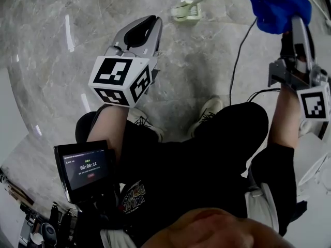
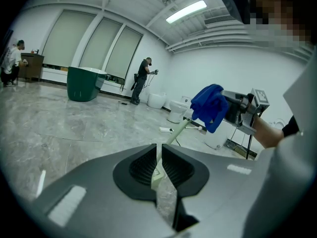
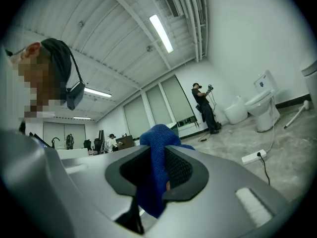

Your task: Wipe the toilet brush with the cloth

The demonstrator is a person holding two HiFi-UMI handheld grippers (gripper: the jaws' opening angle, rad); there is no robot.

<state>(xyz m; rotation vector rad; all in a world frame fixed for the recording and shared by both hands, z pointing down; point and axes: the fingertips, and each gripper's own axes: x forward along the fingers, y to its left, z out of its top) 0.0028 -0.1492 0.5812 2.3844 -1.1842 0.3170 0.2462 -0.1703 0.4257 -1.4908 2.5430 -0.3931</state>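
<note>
The left gripper (image 2: 159, 148) had its fingers clenched on the near end of the pale green toilet brush (image 2: 172, 136), which was held in the air above the grey marble floor (image 1: 207, 56). The handle pointed away toward the blue cloth (image 1: 276, 4). The right gripper (image 3: 158, 148) was higher up, its fingers grasping this cloth, which hung bunched from them. Whether cloth and brush touched, I could not tell.

Grippers number two: left gripper (image 1: 147, 20), right gripper (image 1: 299, 25). One cloth (image 1: 276, 4), one toilet brush (image 2: 177, 133), one power strip (image 3: 255, 156). Two toilets (image 3: 265, 108) at three o'clock in the right gripper view.
</note>
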